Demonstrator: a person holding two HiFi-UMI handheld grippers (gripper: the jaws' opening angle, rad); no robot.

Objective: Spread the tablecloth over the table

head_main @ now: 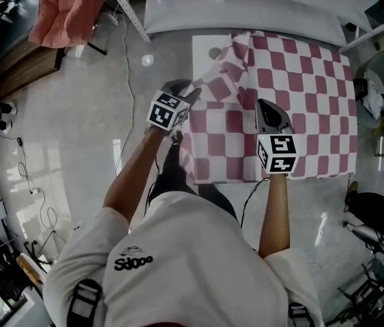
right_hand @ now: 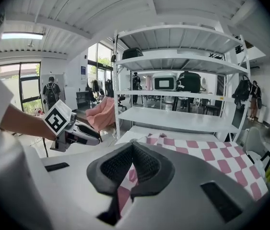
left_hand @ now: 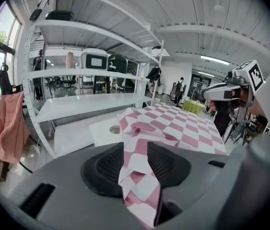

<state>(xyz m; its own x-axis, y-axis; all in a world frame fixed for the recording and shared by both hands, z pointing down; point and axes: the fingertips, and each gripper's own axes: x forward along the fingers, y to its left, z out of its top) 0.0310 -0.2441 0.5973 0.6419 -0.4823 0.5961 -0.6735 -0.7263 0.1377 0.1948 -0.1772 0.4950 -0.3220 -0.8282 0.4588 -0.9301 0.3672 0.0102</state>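
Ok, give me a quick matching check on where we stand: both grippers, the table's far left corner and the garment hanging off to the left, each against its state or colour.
Things:
1 left gripper
2 right gripper
3 table's far left corner
4 hanging garment

States:
A salmon pink
B jaws shut on the tablecloth edge
C bare white, uncovered
D jaws apart, a strip of tablecloth loose between them

Pairs: 1-D, 2-B, 3-C, 4-A

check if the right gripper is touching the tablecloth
Touching: in the right gripper view the right gripper has its pads closed on a fold of the tablecloth.
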